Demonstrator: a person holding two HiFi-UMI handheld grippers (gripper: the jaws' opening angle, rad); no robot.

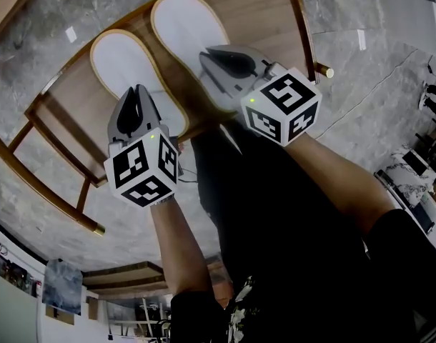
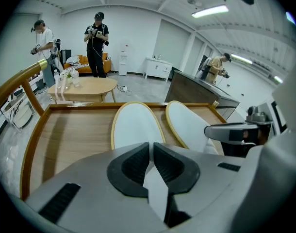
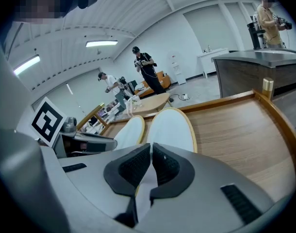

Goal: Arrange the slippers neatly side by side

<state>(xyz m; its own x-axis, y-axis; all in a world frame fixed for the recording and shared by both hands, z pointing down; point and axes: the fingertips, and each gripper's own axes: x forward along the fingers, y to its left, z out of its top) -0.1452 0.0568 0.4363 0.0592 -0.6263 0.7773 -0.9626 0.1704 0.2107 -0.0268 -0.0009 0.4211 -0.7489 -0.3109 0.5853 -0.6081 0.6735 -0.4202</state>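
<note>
Left hand-held gripper [image 1: 138, 91] pinches left slipper [image 1: 121, 59], right hand-held gripper [image 1: 208, 56] right slipper [image 1: 186, 21]

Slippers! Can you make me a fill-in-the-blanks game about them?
1. There are ____ slippers: the left slipper and the right slipper.
2. Both are ____ with a yellowish edge.
3. They lie on a ____ table.
4. The right gripper pinches the ____ slipper.
Missing words: two, white, wooden, right.
</note>
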